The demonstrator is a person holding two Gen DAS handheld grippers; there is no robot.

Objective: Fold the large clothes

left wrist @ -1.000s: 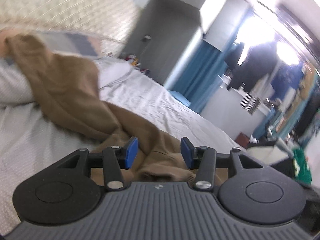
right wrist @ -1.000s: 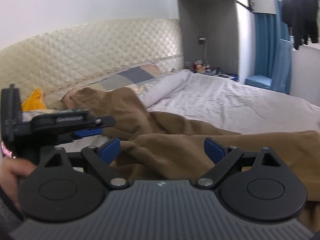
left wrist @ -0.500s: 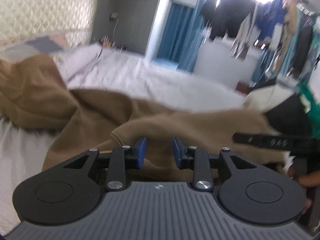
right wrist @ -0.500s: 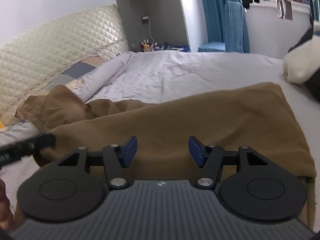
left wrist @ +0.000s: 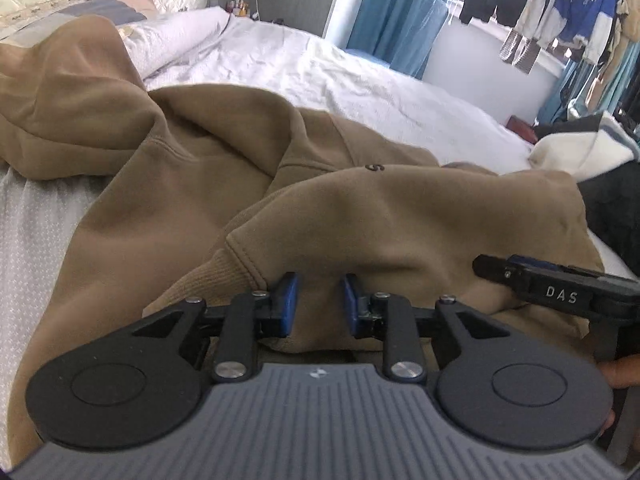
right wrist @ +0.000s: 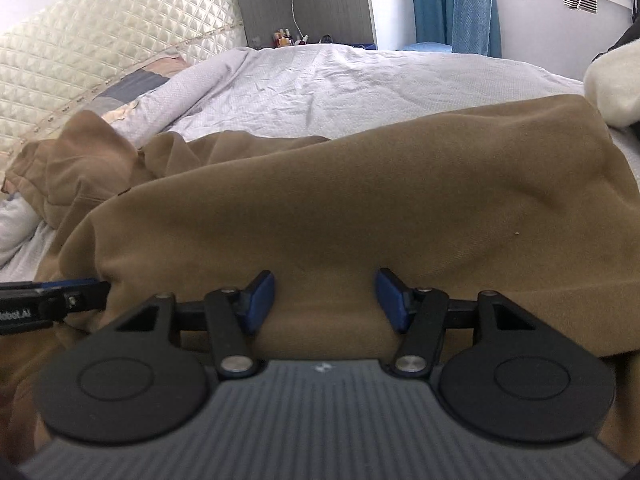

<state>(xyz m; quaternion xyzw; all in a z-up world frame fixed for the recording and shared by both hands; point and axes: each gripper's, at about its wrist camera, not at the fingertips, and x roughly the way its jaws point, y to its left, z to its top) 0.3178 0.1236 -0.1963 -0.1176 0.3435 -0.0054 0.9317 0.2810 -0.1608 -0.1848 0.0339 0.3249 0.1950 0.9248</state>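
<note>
where both tongs [left wrist: 316, 304] [right wrist: 324, 300] pinch, brown hoodie [left wrist: 400, 220] edges bunch.

left gripper [left wrist: 316, 304]: jaws narrow, pinching fabric | right gripper [right wrist: 325, 300]: jaws half-spread, clamping fabric

- White letters "DAS" read on the black finger of the right gripper [left wrist: 560, 292], seen from the left wrist view.
- Partial white lettering "obot.AI" reads on the black finger of the left gripper [right wrist: 52, 306], at the frame edge in the right wrist view.
- One small dark character on the brown fleece hooded sweatshirt [left wrist: 374, 167]; looks like "5" or "S", cannot tell which.
</note>
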